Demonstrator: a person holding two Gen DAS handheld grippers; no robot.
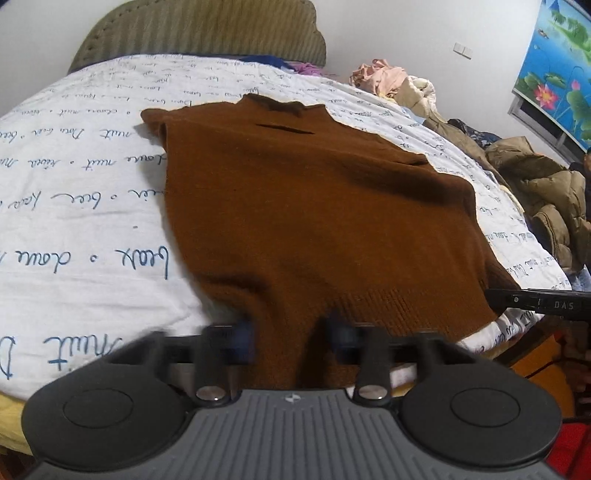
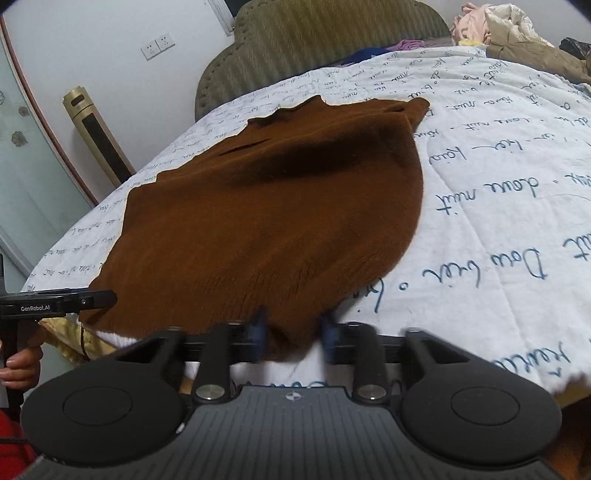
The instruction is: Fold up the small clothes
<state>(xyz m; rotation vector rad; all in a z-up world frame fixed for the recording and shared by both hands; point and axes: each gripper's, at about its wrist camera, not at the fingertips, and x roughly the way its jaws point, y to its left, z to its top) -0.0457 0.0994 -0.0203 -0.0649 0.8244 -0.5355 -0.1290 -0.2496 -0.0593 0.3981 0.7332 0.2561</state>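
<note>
A brown knitted sweater (image 1: pixel 314 206) lies flat on the bed, its neck at the far end and its ribbed hem towards me. My left gripper (image 1: pixel 291 332) is shut on the hem's left part, with the knit bunched between the blue pads. My right gripper (image 2: pixel 293 328) is shut on the hem's right corner of the sweater (image 2: pixel 277 206), where the fabric narrows between the fingers. Each gripper also shows from the side in the other view: the right gripper (image 1: pixel 495 297) at the hem's right end, the left gripper (image 2: pixel 107 297) at its left end.
The sweater rests on a white quilt (image 1: pixel 74 221) with blue writing. An olive headboard (image 1: pixel 199 29) stands beyond it. A pile of clothes (image 1: pixel 391 81) and an olive padded jacket (image 1: pixel 546 192) lie along the right side. A gold tower appliance (image 2: pixel 96 133) stands by the wall. A person's hand (image 2: pixel 22 369) holds the left gripper's handle.
</note>
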